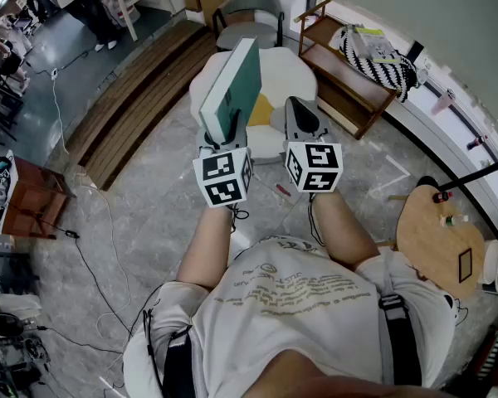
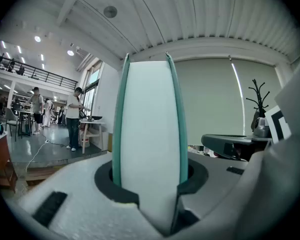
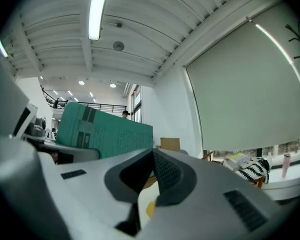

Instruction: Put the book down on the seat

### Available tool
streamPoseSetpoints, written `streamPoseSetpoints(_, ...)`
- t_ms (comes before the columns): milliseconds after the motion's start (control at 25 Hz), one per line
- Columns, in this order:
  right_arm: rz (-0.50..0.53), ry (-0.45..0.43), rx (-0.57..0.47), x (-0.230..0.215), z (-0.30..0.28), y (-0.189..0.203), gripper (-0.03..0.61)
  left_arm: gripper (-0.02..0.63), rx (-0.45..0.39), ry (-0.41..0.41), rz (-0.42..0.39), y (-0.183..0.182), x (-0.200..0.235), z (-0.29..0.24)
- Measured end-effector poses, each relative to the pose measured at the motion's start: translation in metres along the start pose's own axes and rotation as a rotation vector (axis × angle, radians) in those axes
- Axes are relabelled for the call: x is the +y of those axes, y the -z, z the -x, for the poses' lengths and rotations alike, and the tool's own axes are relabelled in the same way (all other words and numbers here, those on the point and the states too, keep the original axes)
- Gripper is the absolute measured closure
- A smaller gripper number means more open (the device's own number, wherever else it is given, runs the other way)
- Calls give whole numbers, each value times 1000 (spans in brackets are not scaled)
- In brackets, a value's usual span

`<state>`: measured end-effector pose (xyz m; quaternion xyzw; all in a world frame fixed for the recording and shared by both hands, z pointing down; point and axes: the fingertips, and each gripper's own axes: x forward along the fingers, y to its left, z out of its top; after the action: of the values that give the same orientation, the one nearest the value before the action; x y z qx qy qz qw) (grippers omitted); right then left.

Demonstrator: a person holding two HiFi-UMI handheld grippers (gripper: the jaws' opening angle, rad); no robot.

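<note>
Teal-covered book (image 1: 232,85): upright, clamped between the jaws of the left hand-held gripper (image 1: 219,143), over the white seat (image 1: 299,73) ahead. Right hand-held gripper (image 1: 300,110): alongside, jaws together, empty.

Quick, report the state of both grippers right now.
Left gripper: closed on the green book, which stands upright.
Right gripper: closed, with nothing between its jaws.
</note>
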<state>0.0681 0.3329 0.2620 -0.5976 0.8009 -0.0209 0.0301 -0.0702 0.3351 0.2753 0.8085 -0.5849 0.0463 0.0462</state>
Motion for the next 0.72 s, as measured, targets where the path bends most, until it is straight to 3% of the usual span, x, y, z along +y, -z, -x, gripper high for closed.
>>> streamPoseSetpoints(720, -24, -75, 12, -44, 6, 14, 551, 445, 24, -24, 7, 12, -47, -23)
